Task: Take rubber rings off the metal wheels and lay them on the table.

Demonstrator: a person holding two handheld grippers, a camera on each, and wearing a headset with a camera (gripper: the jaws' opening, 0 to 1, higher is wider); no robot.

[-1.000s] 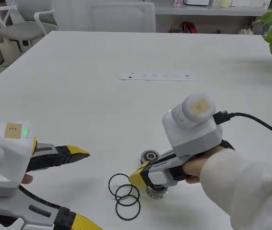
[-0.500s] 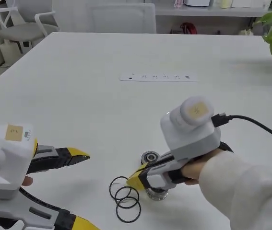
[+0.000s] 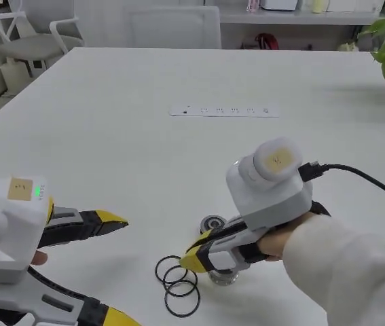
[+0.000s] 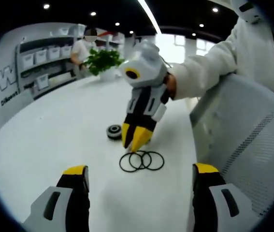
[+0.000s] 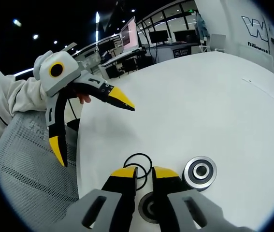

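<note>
While the white-and-yellow right gripper [image 3: 191, 258] holds jaws nearly shut over a silver metal wheel [image 3: 223, 276] by the white table's [image 3: 178, 156] near edge (probably after its ring, grip unclear), three black rubber rings [image 3: 177, 285] lie alongside, and the left gripper [image 3: 121, 268] gapes wide, aside.

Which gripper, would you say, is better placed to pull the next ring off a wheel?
Right: the right gripper is over a wheel beside the rings; the left gripper is open, farther off.
</note>
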